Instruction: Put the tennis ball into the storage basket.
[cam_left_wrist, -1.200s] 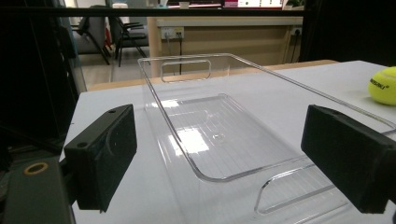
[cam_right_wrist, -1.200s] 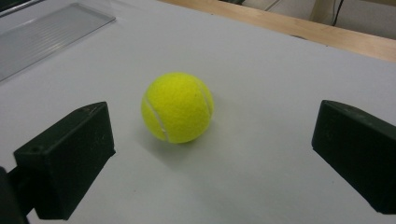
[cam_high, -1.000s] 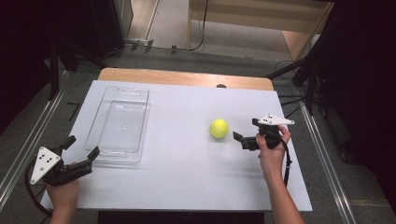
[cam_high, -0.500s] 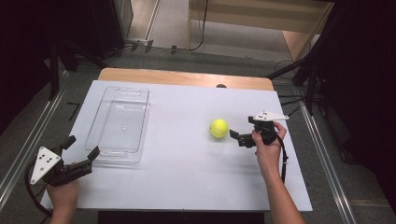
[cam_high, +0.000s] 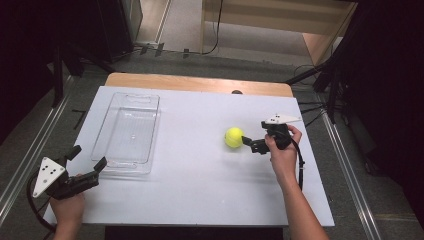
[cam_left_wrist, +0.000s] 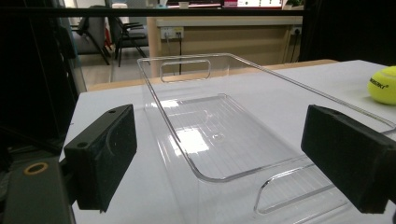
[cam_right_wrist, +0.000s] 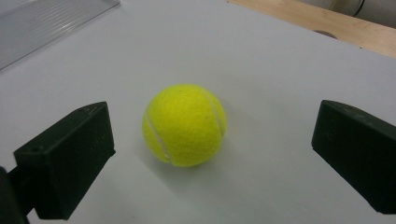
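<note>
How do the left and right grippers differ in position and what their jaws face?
The left gripper sits by the table's near left corner, jaws toward the clear tray; the right gripper is mid-right, jaws flanking the tennis ball without touching. Both are open, each holding nothing.

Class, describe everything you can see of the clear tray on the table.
The tray is a long, clear plastic bin with low walls, rounded corners and a handle slot cut in each short end. Its floor is ribbed. It is empty, sits upright and flat on the white table's left part. The open left gripper is near its close end, touching nothing.
</note>
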